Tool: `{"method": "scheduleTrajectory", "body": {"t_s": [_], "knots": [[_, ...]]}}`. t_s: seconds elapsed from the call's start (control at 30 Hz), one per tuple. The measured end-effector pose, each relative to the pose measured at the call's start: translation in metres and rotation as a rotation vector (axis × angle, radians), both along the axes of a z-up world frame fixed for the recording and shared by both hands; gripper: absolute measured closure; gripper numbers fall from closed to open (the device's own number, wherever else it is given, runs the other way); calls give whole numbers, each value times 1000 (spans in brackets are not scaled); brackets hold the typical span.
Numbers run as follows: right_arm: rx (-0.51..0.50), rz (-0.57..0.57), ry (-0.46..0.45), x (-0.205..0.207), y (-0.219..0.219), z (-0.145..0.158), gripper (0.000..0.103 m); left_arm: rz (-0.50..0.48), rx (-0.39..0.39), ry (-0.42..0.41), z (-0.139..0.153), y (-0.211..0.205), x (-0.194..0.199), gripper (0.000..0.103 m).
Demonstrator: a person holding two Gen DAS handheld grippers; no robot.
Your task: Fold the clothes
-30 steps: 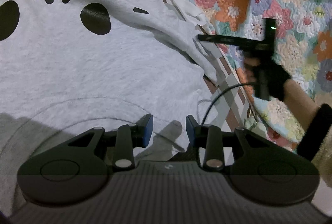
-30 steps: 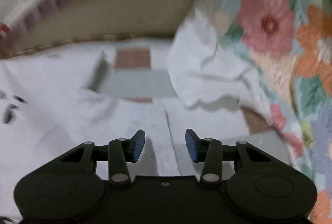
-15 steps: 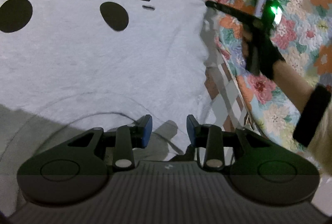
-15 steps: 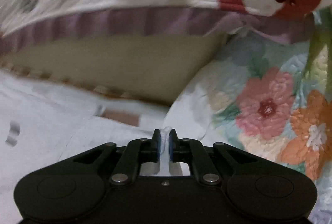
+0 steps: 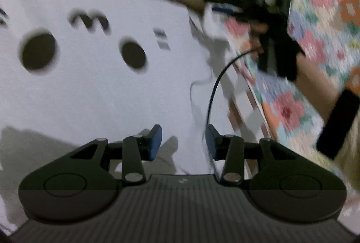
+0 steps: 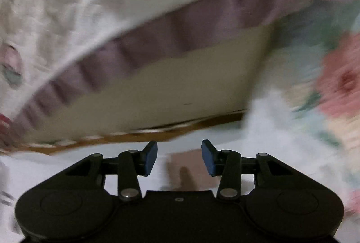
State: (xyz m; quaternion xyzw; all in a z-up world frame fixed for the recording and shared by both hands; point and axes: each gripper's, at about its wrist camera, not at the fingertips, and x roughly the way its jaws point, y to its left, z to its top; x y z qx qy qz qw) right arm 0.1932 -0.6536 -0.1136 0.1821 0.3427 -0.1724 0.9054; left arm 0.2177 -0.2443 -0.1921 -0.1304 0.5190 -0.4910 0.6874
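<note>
Sweatshirt [image 5: 94,94], white with black face print, lies spread flat on the bed beside floral quilt [image 5: 315,45]. Left gripper [image 5: 183,141] hovers over its lower edge, jaws apart, nothing between. Right gripper [image 6: 178,158] jaws opening, empty, above cloth; frames blurred.

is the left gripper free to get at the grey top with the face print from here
Probably yes: the left gripper is open and empty, directly over the grey top, with nothing between them; only a thin black cable hangs nearby.

Black hand-held gripper [image 5: 183,144], blue pads [image 5: 155,141], black glove [image 5: 285,56]
</note>
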Motion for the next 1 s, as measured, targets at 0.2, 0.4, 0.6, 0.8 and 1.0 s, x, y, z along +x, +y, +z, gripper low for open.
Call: {"method": "scheduleTrajectory", "body": {"t_s": [0.2,0.4,0.6,0.8,1.0], "knots": [[349,173,-177,1,76,-11,55,283,59,-133,45,95,34,61],[366,493,-125,21,184,-7,55,671,207,-153,34,216,57,45],[64,817,27,7,301,-2,54,682,75,-60,9,248,74,84],[-32,870,72,-34,355,-22,52,615,97,-3,-5,214,82,79],[-274,865,61,-92,375,-48,55,580,148,-27,-4,187,79,40]]}}
